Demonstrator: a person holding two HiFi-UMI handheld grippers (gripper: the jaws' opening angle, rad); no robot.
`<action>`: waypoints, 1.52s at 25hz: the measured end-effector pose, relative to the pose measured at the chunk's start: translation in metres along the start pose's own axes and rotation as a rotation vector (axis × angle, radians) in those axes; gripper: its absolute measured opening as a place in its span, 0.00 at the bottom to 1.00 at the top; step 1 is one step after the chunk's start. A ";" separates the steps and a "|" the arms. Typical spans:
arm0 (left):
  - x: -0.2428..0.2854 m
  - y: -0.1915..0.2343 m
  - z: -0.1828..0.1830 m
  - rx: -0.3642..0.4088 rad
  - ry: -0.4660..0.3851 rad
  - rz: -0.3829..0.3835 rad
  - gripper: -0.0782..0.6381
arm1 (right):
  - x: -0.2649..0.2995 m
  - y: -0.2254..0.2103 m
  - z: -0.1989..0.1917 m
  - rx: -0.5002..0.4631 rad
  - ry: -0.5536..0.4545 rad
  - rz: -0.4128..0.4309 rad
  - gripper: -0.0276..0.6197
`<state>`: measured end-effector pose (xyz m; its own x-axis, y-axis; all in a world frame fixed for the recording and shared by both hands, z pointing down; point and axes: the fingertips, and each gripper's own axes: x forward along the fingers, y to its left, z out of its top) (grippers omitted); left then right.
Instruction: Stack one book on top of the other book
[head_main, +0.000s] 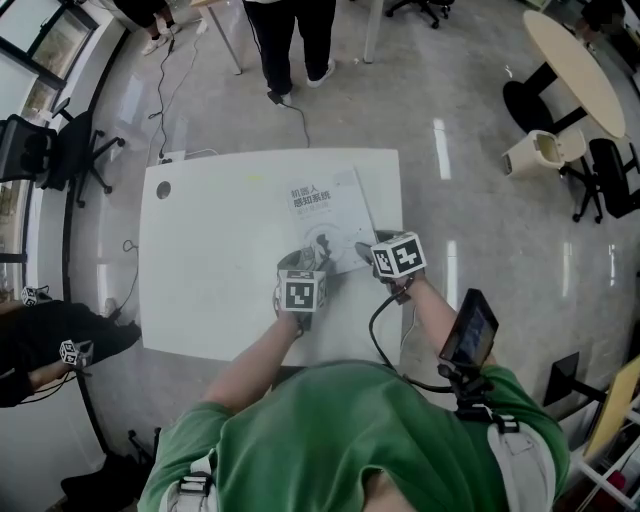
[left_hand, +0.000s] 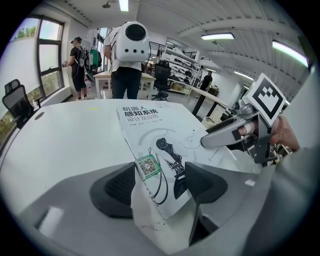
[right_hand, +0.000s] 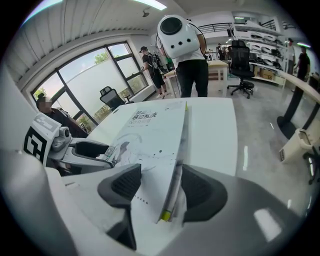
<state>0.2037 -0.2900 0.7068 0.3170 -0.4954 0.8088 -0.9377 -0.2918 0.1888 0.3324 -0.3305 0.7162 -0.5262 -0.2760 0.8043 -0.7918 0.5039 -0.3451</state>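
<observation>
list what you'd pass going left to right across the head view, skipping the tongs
office chair → cable hole in the table → book → white bin

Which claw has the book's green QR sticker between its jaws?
Left claw: the sticker lies between its jaws. The right claw straddles the book's other near corner, no sticker.

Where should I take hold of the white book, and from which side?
Probably at a near corner of the white book, coming from the person's side of the table, one jaw over the cover, one under. It is thin and lies cover-up, so only edges offer a hold; the right gripper has one such corner between its open jaws.
</observation>
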 end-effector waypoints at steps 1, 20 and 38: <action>0.000 0.000 0.000 0.000 0.005 -0.004 0.56 | -0.001 0.000 0.001 -0.001 -0.002 -0.003 0.42; -0.003 0.018 -0.001 0.063 0.010 -0.012 0.55 | 0.002 0.035 -0.012 0.006 0.002 -0.062 0.44; -0.010 0.017 0.000 0.120 -0.040 -0.030 0.55 | -0.005 0.033 -0.015 -0.029 -0.020 -0.095 0.44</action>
<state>0.1847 -0.2907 0.7021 0.3519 -0.5163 0.7808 -0.9047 -0.4016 0.1422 0.3135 -0.3003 0.7084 -0.4558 -0.3396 0.8227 -0.8292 0.4979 -0.2539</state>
